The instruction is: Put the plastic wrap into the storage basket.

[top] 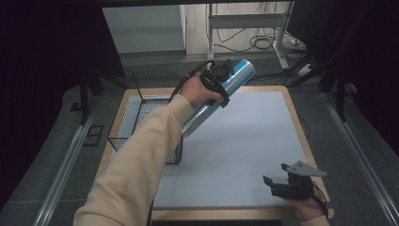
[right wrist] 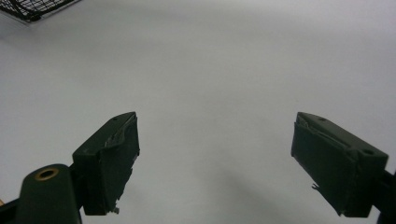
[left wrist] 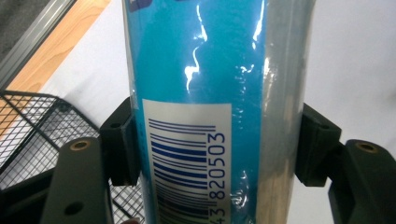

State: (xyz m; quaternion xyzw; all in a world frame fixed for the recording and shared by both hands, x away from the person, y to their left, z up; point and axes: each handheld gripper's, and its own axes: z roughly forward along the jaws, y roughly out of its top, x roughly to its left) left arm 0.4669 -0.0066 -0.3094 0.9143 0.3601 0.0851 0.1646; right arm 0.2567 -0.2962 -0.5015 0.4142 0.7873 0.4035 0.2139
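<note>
Left gripper (top: 225,75) clamped on a blue roll (top: 221,96) wrapped in clear film, one pad on each side of it; the left gripper view shows both pads (left wrist: 122,140) pressed against the wrapper, with a white barcode label (left wrist: 187,158) facing the camera. Roll held in the air, tilted, upper end pointing away from the person, lower end just above the near right corner of the black wire basket (top: 141,117). Basket stands on the left part of the grey mat (top: 254,141), which covers the wooden table (top: 294,110). Right gripper (top: 282,181) rests low near the table's front right edge, jaws wide apart with nothing between them, bare mat beneath
</note>
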